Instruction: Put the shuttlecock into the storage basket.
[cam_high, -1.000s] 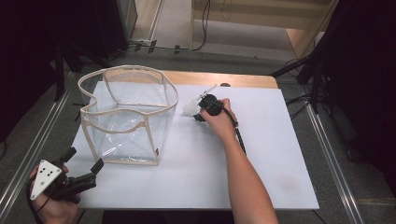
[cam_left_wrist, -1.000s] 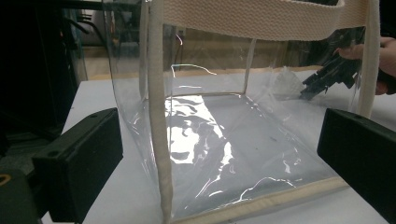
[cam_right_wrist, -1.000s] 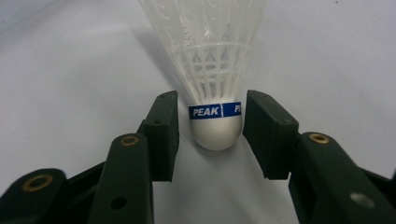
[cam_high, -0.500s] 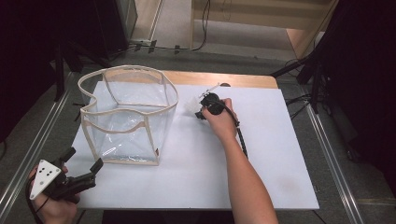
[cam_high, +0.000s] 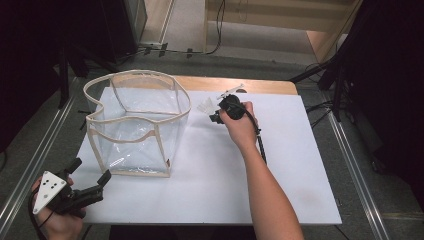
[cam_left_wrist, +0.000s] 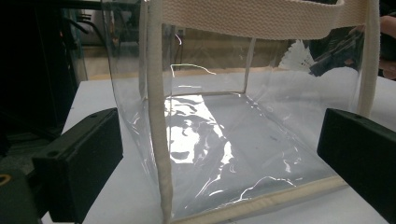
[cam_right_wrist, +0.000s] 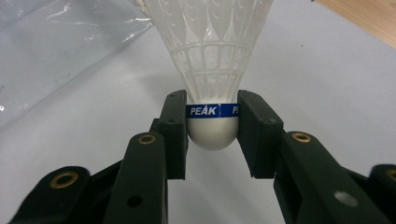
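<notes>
The shuttlecock (cam_right_wrist: 212, 126) wears a blue band reading "PEAK" in white, with further letters hidden behind a jaw. The right gripper (cam_right_wrist: 212, 122) has just been closing and now clamps the white cork head from both sides. The long axis runs away from the gripper, skirt fanning outward, head toward the gripper's body. In the high view it sits above the white table (cam_high: 300, 165), just right of a clear bag (cam_high: 135, 125) with cream edging, which stands open. The left gripper (cam_high: 90, 180), jaws apart and holding nothing, rests near the table's front left corner facing that bag.
</notes>
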